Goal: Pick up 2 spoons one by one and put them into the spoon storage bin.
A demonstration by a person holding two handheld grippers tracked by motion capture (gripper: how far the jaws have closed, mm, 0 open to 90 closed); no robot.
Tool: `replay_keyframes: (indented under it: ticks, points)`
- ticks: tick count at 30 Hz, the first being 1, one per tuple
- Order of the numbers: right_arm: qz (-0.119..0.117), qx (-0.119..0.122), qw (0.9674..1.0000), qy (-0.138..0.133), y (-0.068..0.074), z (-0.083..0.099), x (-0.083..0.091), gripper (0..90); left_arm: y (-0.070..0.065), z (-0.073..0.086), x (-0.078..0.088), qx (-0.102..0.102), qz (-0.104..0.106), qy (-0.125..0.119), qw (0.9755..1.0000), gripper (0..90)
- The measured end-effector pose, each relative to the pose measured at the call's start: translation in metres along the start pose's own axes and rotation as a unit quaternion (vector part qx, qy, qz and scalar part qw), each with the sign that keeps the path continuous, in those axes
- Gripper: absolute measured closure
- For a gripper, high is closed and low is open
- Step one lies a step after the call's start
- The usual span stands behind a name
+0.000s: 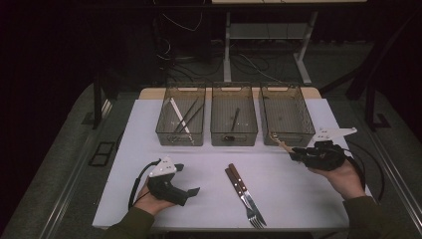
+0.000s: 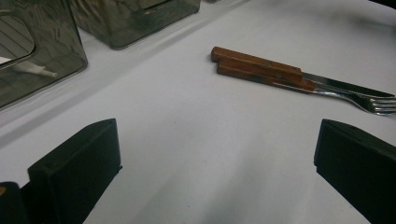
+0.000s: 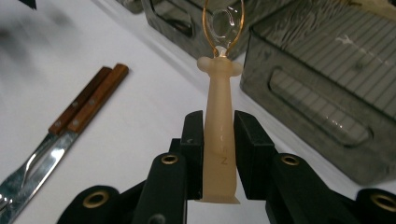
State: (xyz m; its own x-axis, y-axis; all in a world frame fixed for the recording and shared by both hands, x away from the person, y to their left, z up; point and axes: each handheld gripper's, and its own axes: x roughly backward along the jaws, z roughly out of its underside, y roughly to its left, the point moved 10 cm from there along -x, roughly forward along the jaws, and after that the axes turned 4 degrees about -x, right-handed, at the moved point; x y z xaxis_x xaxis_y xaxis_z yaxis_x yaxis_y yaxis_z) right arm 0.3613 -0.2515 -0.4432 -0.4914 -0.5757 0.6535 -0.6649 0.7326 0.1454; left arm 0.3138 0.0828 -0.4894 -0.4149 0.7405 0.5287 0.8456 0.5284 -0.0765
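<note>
A spoon with a cream handle and a gold-rimmed clear bowl sticks out from my right gripper, whose jaws are shut on the handle. In the high view that gripper hovers at the table's right, with the spoon pointing at the front corner of the right bin. A knife and a fork with wooden handles lie side by side at the middle front. My left gripper rests at the front left, open and with nothing in it, left of the knife and fork.
Three smoky translucent bins stand in a row at the back of the white table. The left bin holds chopsticks and a pale utensil, the middle bin a dark utensil. A cable trails from each gripper.
</note>
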Motion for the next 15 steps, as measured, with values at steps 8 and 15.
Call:
replay_keyframes:
  ticks: [8, 15]
  points:
    - [-0.004, 0.006, 0.9999, -0.011, 0.003, -0.022, -0.012, 74.4, 0.001, 0.0, 0.0, 0.002, -0.001, -0.001, 1.0, 0.0]
    - [-0.006, 0.01, 0.9997, -0.019, 0.005, -0.043, -0.025, 74.3, -0.001, 0.0, -0.001, 0.0, 0.002, 0.002, 1.0, 0.0]
